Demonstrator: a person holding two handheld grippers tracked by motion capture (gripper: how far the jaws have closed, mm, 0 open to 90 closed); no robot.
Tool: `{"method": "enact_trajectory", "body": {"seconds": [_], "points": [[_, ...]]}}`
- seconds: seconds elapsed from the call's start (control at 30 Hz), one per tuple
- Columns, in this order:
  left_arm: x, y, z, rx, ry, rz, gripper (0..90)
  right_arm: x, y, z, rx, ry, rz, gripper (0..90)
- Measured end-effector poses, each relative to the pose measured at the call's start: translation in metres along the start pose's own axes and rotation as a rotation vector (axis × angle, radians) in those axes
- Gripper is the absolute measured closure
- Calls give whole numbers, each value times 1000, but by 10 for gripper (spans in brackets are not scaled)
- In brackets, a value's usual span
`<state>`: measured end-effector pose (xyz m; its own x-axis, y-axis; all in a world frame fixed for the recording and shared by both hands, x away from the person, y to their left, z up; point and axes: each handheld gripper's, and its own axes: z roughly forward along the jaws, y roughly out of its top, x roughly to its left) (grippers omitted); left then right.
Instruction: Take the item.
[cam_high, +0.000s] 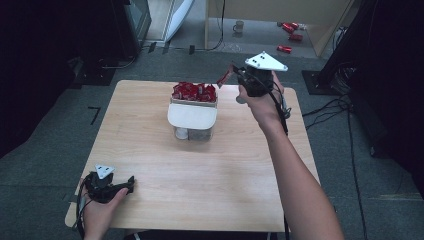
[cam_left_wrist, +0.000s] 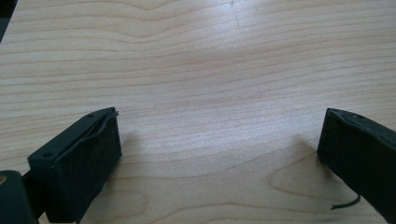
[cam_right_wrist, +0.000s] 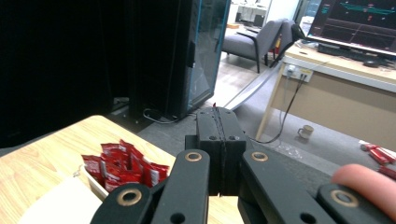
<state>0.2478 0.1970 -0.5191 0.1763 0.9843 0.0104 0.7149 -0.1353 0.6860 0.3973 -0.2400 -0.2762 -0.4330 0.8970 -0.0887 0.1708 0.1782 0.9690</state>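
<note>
Fig.: my right gripper (cam_high: 231, 74) clamps red sachet (cam_high: 225, 76), raised; sachet box (cam_high: 192, 115) lies below-left of jaws; left gripper (cam_left_wrist: 219, 154) agape, farther.

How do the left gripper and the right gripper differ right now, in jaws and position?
The left gripper has its jaws wide apart with bare table between them; the right gripper has its jaws closed together, pinching a red packet. The left rests low at the table's near left corner; the right is raised beside the box of red packets. Both are black, hand-held, with a grey three-cornered plate on top.
</note>
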Motion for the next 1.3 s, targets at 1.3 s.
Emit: {"method": "enact_trajectory", "body": {"seconds": [1.3], "points": [[0, 0, 0, 2, 0, 3, 0, -10, -156, -2, 190, -32, 8, 900]]}}
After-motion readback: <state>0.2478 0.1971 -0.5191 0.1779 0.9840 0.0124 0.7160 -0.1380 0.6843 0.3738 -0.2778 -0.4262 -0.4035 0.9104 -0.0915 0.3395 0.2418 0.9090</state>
